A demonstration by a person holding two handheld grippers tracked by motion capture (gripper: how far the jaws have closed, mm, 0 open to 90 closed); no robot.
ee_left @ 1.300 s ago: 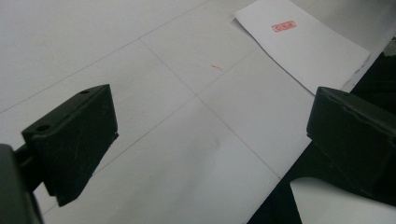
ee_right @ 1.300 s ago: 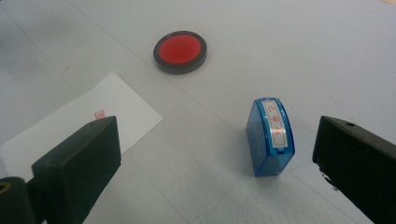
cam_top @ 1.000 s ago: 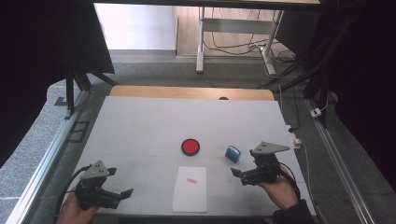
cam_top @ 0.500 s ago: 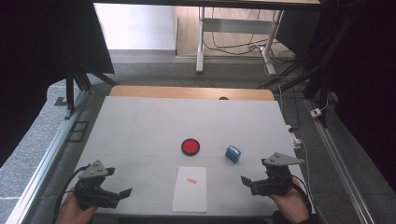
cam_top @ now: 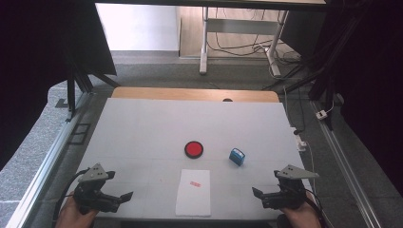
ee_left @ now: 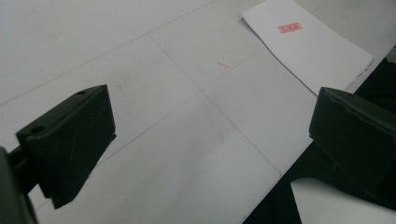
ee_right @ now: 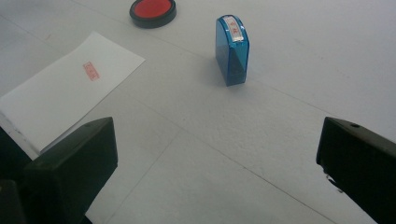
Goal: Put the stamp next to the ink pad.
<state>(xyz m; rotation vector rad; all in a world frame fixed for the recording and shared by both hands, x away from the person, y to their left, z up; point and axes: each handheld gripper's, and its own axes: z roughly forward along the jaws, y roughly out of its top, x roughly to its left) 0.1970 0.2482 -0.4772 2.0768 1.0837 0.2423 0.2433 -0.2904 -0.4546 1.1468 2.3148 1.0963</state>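
Holding both grippers low at the near edge of the desk (cam_top: 142, 128), nothing in either. My left gripper (cam_top: 124, 196) sits at the near-left corner, jaws wide apart, bare desk between them. My right gripper (cam_top: 256, 192) sits at the near-right, jaws also wide and empty. The blue stamp (cam_top: 236, 156) stands upright on the desk, ahead of the right gripper and well apart from it: translucent blue plastic body, white label strip with red marking on top. In the right gripper view the stamp (ee_right: 232, 50) is slightly left of centre beyond the jaws. Round black pad with red ink (cam_top: 194, 149) lies just left of the stamp, not touching. White paper sheet (cam_top: 193, 192) lies flat between the grippers near the front edge, with a small red rectangular imprint (cam_top: 196, 183) near its far end.
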